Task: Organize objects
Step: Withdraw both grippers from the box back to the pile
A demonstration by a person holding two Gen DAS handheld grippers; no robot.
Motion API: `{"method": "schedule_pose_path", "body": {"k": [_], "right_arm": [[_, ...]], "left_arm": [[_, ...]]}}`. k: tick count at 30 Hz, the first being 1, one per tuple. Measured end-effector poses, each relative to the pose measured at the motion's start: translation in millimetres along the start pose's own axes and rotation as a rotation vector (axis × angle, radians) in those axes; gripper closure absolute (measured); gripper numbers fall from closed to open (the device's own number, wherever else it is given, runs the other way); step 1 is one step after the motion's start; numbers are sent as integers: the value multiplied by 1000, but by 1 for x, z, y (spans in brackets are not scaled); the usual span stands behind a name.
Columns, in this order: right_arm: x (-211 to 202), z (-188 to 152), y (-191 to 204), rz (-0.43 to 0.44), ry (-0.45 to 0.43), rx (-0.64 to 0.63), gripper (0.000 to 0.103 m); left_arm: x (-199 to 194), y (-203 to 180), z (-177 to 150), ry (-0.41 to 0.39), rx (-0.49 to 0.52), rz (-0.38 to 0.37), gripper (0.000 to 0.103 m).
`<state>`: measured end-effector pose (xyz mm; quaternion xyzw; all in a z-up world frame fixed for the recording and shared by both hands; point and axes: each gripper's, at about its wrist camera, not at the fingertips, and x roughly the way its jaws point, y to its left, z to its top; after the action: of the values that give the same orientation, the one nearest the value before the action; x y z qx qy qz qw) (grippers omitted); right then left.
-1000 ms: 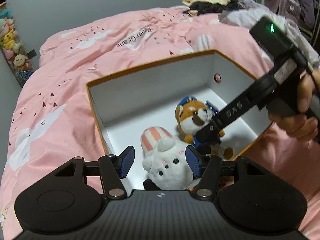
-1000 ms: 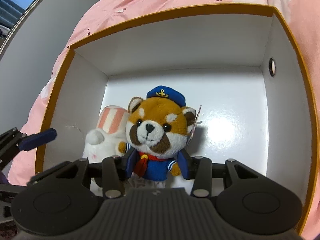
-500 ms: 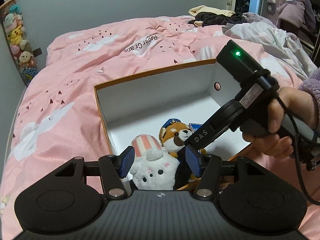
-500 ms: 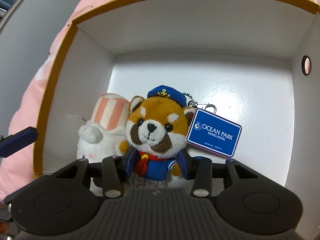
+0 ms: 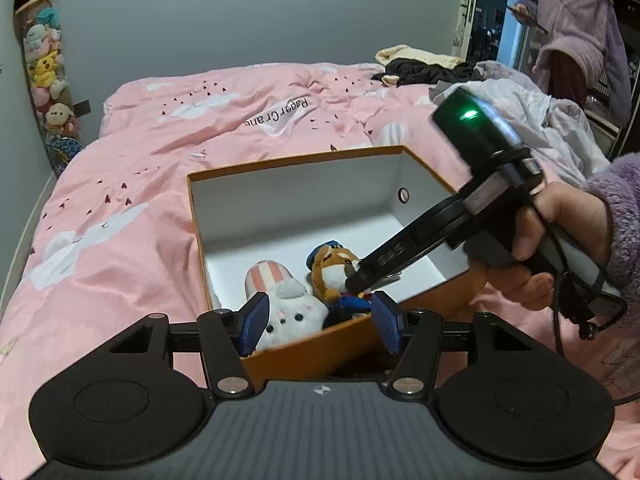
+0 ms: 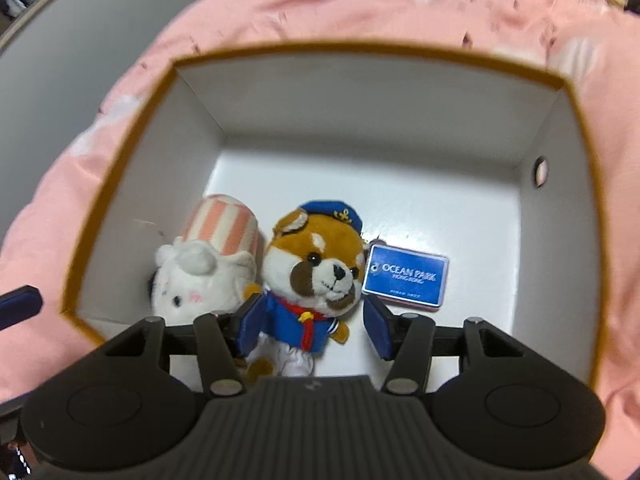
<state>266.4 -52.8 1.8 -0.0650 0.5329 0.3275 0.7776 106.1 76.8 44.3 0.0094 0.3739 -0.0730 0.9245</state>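
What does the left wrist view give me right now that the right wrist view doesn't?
Left wrist only: the hand holding the right hand-held gripper, a person in a purple robe, and hanging plush toys on the wall.

Right wrist only: the blue Ocean Park tag, and the right hand-held gripper's jaws opening, the red panda plush lying between them.

Both: the orange-rimmed box, the red panda plush, the white plush, the pink bedding.

Printed in white on the blue rectangular plastic tag (image 6: 405, 277) beside the sailor-capped plush: "OCEAN PARK", below it probably "HONG KONG", the bottom line too small to read. Printed in dark letters on a white patch of the pink quilt cover (image 5: 279, 114), seen upside down: "Paper Crane". Marked on the black gripper arm (image 5: 404, 250): "DAS", inverted.
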Motion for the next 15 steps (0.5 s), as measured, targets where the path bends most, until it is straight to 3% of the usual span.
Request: {"method": "schedule_pose_path", "body": {"k": [6, 9, 12, 15], "right_arm": [[-64, -31, 10, 32, -191, -56, 45], [-98, -66, 7, 46, -285, -75, 39], [-99, -92, 13, 29, -302, -76, 39], [-87, -116, 13, 22, -260, -56, 38]], "left_arm": [[-23, -7, -14, -22, -35, 33, 36], [-28, -9, -24, -13, -85, 24, 36], [-26, -11, -36, 26, -143, 9, 36], [-23, -15, -49, 61, -200, -21, 36]]}}
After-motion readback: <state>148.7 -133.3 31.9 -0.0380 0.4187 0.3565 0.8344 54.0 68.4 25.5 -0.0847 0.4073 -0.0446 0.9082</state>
